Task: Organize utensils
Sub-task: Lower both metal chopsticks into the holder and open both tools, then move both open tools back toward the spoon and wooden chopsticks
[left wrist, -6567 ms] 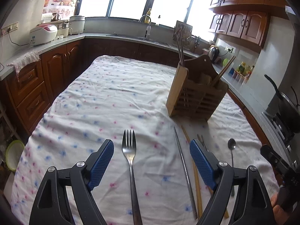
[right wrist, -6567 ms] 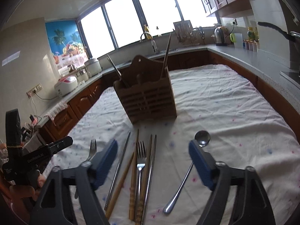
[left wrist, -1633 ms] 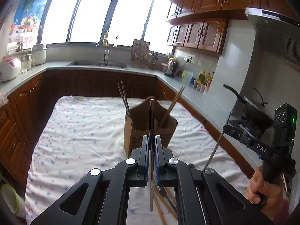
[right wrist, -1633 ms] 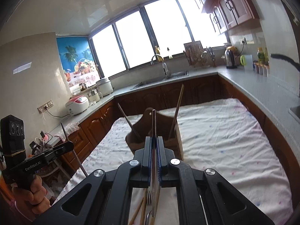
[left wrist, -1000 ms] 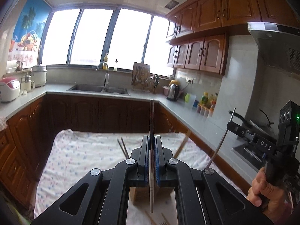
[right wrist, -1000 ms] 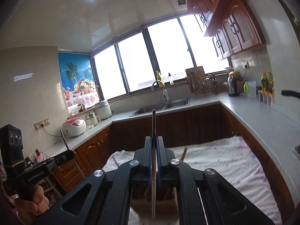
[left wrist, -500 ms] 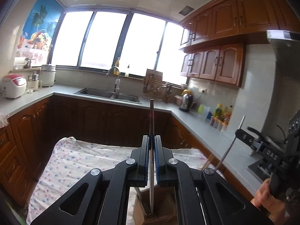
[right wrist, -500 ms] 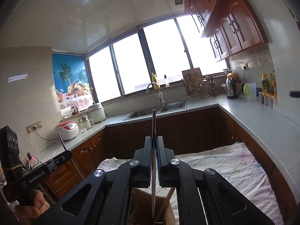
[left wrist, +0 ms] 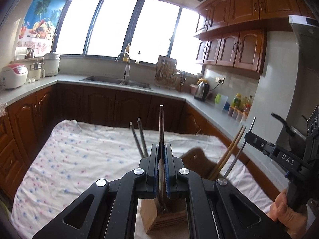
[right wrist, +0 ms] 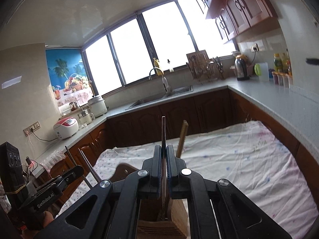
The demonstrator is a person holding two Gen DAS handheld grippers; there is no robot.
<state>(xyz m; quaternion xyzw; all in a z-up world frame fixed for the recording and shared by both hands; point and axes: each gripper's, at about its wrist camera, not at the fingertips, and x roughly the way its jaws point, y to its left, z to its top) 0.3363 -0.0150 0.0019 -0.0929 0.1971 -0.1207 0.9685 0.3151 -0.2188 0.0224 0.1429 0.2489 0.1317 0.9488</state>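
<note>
Both grippers are clamped on thin metal utensils held upright: the left gripper [left wrist: 161, 171] pinches a flat steel handle [left wrist: 161, 131], most likely the fork from the cloth, and the right gripper [right wrist: 163, 171] pinches a slim steel utensil [right wrist: 163, 139] whose kind cannot be told. A second ago each utensil hung above the wooden caddy [left wrist: 159, 215]; now both hands have sunk, and each lower tip reaches down into the caddy's open top, seen below the jaws in either wrist view. That suggests the carrying is over and only the letting go remains, so opening the jaws should drop each piece into its compartment, though which compartment cannot be told. Behind the left gripper, two steel chopsticks [left wrist: 137, 139] already stand in the caddy, and to its right lean wooden chopsticks [left wrist: 231, 149]. Beyond the caddy stretches the speckled tablecloth [left wrist: 79, 155].
</note>
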